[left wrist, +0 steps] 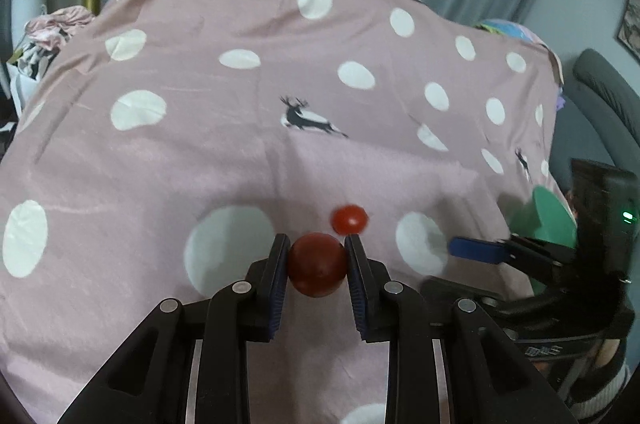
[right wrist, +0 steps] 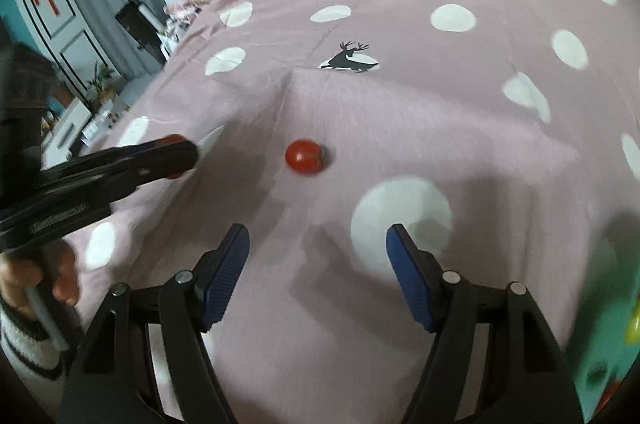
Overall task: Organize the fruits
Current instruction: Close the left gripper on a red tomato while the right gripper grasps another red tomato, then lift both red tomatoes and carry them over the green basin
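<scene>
My left gripper (left wrist: 317, 240) is shut on a dark red round fruit (left wrist: 317, 266), held a little above the pink spotted cloth (left wrist: 280, 163). A smaller bright red tomato (left wrist: 350, 219) lies on the cloth just beyond it. In the right wrist view that tomato (right wrist: 305, 157) sits ahead of my right gripper (right wrist: 318, 244), which is open with nothing between its blue pads (right wrist: 224, 272). The left gripper (right wrist: 188, 156) comes in from the left there, side on, with the held fruit (right wrist: 175, 139) peeking out at its tip. The right gripper's blue pad (left wrist: 476, 250) shows at the right of the left wrist view.
A green dish (left wrist: 548, 216) sits at the cloth's right edge; in the right wrist view the green dish (right wrist: 612, 324) is blurred, with yellow and red bits in it. A hand (right wrist: 48, 272) in a striped sleeve holds the left gripper. A grey chair (left wrist: 600, 95) stands beyond the table.
</scene>
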Tool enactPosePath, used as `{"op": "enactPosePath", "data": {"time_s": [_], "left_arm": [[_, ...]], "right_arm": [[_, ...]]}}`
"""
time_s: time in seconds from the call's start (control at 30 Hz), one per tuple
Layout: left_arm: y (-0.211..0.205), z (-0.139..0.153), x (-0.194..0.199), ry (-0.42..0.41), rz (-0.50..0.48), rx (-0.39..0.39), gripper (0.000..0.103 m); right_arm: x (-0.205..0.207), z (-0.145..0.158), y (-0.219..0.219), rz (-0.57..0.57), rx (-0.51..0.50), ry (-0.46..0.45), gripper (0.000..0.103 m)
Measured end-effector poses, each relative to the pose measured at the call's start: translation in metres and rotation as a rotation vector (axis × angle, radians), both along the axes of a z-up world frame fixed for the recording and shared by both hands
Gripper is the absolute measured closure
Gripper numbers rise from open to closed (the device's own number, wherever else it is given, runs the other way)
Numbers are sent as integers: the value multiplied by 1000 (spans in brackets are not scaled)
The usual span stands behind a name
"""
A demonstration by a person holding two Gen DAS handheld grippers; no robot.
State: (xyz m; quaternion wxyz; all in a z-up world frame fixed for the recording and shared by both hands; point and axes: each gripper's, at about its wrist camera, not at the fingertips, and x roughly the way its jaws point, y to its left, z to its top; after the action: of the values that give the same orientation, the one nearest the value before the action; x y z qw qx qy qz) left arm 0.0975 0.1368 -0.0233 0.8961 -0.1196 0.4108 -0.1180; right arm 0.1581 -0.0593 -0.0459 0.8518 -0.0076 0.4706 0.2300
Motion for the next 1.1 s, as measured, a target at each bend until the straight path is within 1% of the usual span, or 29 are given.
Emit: {"op": "enactPosePath", "data": {"time_s": [0.07,0.13,0.3,0.33,0.4,0.43,0.5,0.53,0.57,0.77,0.97,1.03,1.1], "left_arm": [[6,0,3,-9,6,-21,75],[10,-2,7,-14,10,-25,75],[18,-7,12,-11,20,-35,75],[19,-8,12,-8,20,-38,75],[21,-10,12,-5,18,-41,75],[21,-11,13,-2,17,-40,75],[21,-13,12,4,14,-38,75],[21,-14,12,5,12,-37,75],[21,-14,12,6,12,-37,75],[18,-11,7,-2,-2,-25,75],[9,-1,-3,-17,-24,-13,75],[5,-2,-5,-11,-33,-3,75],[3,-7,-5,12,-33,0,75]], "right_arm": [[13,-3,10,19,-22,5,35],[23,-5,18,41,-33,2,42],[39,-9,34,85,-53,-6,51],[42,-11,37,90,-59,-8,56],[47,-13,42,97,-68,-11,59],[51,-15,44,101,-72,-7,63],[54,-19,49,105,-87,-2,67],[56,-21,52,106,-104,-1,72],[55,-23,53,105,-118,-10,74],[49,-21,48,94,-100,-6,74],[22,-6,37,100,-42,-18,74],[12,-2,30,91,-24,-18,74],[4,0,25,81,-20,-16,74]]}}
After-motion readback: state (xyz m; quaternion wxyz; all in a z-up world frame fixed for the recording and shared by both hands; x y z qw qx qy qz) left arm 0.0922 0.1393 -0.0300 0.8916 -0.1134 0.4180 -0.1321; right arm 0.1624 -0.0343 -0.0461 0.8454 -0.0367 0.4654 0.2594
